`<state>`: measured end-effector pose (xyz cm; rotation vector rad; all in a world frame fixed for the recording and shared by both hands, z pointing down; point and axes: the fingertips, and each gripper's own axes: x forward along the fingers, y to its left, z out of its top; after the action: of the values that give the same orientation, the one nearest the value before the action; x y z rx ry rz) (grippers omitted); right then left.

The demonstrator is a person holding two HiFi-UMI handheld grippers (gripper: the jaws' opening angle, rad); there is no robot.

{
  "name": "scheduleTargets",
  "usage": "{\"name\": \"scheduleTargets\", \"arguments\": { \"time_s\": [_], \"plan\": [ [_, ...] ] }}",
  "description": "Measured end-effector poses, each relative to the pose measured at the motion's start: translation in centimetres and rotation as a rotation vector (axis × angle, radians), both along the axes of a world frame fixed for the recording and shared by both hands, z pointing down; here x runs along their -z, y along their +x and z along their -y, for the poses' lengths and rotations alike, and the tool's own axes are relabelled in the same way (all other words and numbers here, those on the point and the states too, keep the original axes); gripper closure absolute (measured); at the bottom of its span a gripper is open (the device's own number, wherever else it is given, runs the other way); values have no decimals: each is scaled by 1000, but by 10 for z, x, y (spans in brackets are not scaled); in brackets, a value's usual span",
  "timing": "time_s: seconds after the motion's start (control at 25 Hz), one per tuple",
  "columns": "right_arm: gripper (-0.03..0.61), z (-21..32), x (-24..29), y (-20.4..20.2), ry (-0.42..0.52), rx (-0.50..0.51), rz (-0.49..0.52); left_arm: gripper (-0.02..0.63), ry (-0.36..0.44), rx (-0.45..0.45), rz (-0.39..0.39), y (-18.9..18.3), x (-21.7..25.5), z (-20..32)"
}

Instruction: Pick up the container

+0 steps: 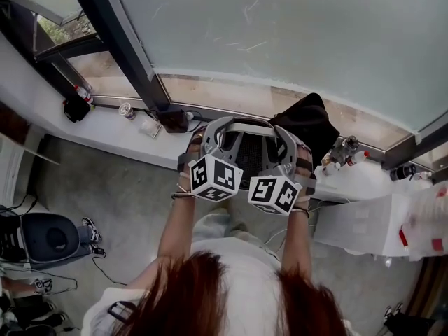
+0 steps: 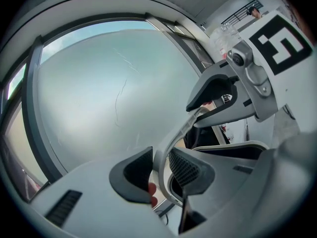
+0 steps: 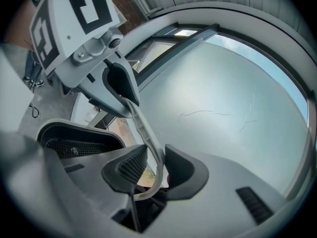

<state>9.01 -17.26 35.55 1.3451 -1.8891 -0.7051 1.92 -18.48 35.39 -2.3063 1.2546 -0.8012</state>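
Container: A grey plastic container (image 1: 245, 161) with a dark mesh inside hangs in the air in front of the person, carried between the two grippers above the edge of the white window ledge (image 1: 105, 128).
Band: A thin curved grey band (image 1: 241, 124) arches across the far side of the container, from one gripper to the other.
Left gripper: The left gripper (image 1: 210, 137) is clamped on the left end of the band. In the left gripper view its dark fingers (image 2: 132, 175) press the strip from both sides, and the container's body lies just to the right of them.
Right gripper: The right gripper (image 1: 290, 145) grips the band's right end in the same way. In the right gripper view the strip runs between the ribbed fingers (image 3: 126, 171), with the mesh-lined body just to their left.
Relation: The two grippers sit side by side, marker cubes towards the person, with the container's mesh showing between them.
Surroundings: A large frosted window pane (image 1: 294, 33) fills the background. A black cloth bundle (image 1: 308, 121) rests on the ledge just right of the container. A small red-and-white bottle (image 1: 84, 94) stands well to the left. Grey floor (image 1: 133, 194) lies below.
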Motion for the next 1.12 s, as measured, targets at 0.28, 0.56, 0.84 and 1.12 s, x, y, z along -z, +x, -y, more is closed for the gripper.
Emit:
{"name": "scheduleTargets", "arguments": {
  "time_s": [0.28,0.56,0.84,1.12],
  "plan": [
    [453,-32,10,1,11,49,7,502,22,39,-9,1,10,-34],
    [453,-53,19,7,26,85,9,502,38,82,-21,6,19,-58],
    [453,-65,27,3,37,112,20,502,56,100,-5,2,28,-72],
    [453,-70,44,-7,68,112,10,502,91,96,-19,-9,45,-76]
  ]
}}
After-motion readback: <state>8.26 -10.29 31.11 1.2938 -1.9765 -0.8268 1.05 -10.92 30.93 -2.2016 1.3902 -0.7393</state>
